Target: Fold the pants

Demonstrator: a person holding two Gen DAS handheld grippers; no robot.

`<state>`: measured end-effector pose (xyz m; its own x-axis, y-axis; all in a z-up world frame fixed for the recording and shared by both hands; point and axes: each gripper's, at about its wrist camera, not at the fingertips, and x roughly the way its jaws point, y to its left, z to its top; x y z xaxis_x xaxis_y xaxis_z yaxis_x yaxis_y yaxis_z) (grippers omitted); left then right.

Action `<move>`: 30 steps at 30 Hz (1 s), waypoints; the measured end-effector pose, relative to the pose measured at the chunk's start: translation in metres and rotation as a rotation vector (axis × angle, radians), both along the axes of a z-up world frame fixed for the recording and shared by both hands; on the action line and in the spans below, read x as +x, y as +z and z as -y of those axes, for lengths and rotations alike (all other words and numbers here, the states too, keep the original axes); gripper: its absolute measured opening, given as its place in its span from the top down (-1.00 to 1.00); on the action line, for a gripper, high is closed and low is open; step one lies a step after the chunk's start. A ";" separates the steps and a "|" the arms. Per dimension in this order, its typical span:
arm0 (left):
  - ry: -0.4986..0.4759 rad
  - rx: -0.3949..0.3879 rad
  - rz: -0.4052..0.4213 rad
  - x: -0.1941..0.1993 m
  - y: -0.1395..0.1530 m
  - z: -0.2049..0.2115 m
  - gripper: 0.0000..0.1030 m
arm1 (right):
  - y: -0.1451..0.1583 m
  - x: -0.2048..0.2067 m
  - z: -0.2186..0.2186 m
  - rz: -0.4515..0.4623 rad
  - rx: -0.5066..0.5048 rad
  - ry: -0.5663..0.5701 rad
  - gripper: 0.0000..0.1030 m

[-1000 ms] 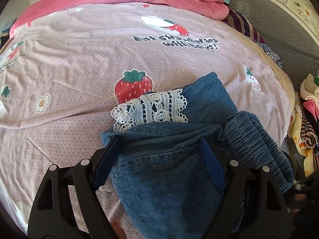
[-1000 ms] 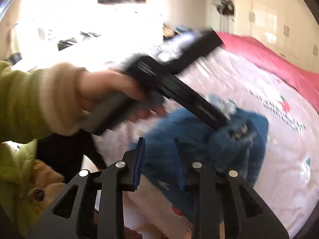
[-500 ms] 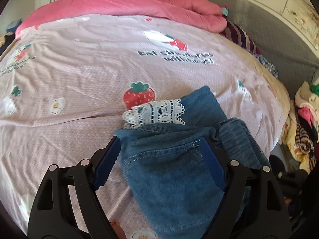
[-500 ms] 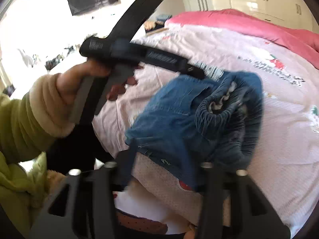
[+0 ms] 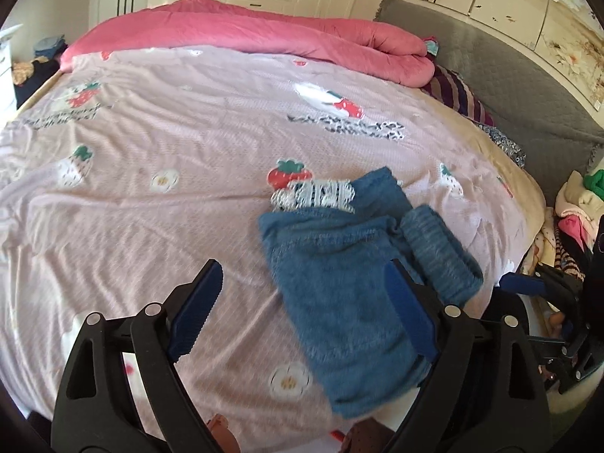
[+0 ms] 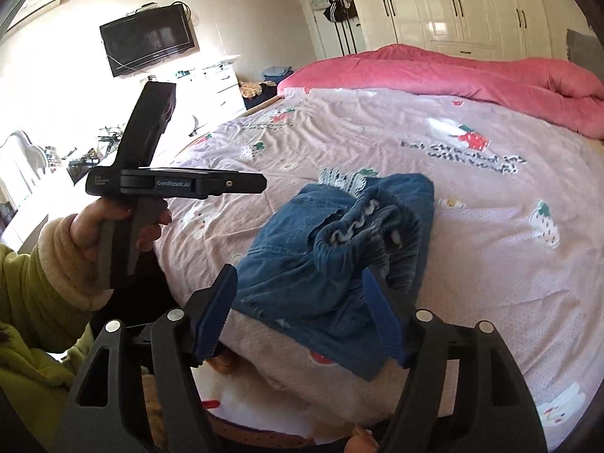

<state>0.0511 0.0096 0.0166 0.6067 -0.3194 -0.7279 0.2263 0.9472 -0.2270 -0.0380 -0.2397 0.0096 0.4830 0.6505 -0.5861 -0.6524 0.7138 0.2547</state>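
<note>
The blue denim pants (image 5: 351, 298) lie folded in a small bundle near the bed's front edge, with a white lace trim (image 5: 313, 194) at the far end and the gathered waistband (image 5: 439, 253) on the right. They also show in the right wrist view (image 6: 336, 260). My left gripper (image 5: 305, 313) is open and empty, lifted above and in front of the bundle. My right gripper (image 6: 302, 313) is open and empty, just in front of the pants. The left gripper (image 6: 173, 185) shows in the right wrist view, held up to the left of the pants.
The bed has a pink strawberry-print sheet (image 5: 188, 151) and a rolled pink duvet (image 5: 264, 34) at the far side. A grey headboard (image 5: 509, 75) and a pile of clothes (image 5: 573, 204) stand on the right. A dresser and wall TV (image 6: 149, 43) are at the left.
My left gripper has pulled back and up off the pants and swung left. My right gripper has opened wider and steadied. The pants stay folded on the bed.
</note>
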 end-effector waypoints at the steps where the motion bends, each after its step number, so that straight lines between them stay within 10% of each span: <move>1: -0.004 -0.008 -0.009 -0.002 -0.002 -0.001 -0.57 | -0.003 -0.003 -0.003 -0.016 0.006 0.016 -0.38; 6: -0.017 -0.031 -0.074 0.009 -0.017 0.002 -0.57 | -0.017 -0.022 -0.038 -0.066 0.017 0.119 -0.40; 10: -0.067 -0.034 -0.171 0.040 -0.040 0.013 -0.57 | -0.026 -0.046 -0.089 0.096 -0.157 0.242 -0.35; 17: -0.165 0.113 -0.203 0.072 -0.053 0.038 -0.57 | -0.050 -0.065 -0.158 0.449 -0.580 0.447 0.39; 30: -0.183 0.098 -0.180 0.073 -0.063 0.043 -0.31 | -0.080 -0.049 -0.170 0.438 -0.783 0.490 0.89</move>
<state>0.1246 -0.0331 -0.0463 0.4032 -0.3344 -0.8518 0.3602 0.9137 -0.1882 -0.0865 -0.0693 -0.0707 0.5410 0.3441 -0.7674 -0.8409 0.2074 -0.4999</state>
